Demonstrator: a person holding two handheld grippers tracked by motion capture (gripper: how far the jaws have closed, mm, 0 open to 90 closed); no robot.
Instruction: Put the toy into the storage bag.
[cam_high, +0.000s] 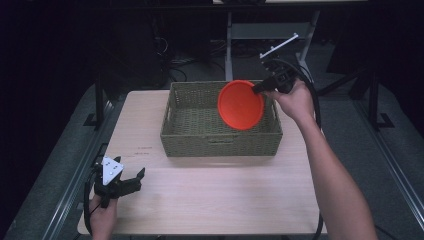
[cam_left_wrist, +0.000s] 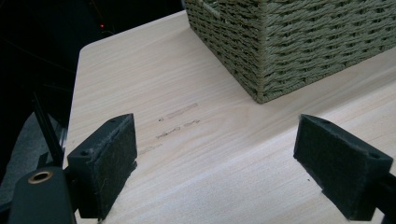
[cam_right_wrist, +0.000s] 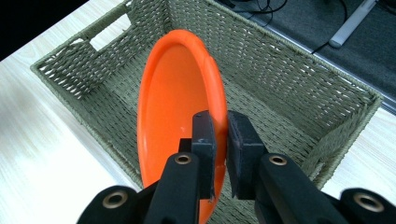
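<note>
Orange plate (cam_right_wrist: 175, 93), rim between right gripper (cam_right_wrist: 219, 126) jaws, above basket (cam_right_wrist: 299, 74)

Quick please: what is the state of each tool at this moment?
Left tool: open, holding nothing, above the light wooden table.
Right tool: closed on the rim of the round orange plastic bowl, over the woven green basket.
</note>
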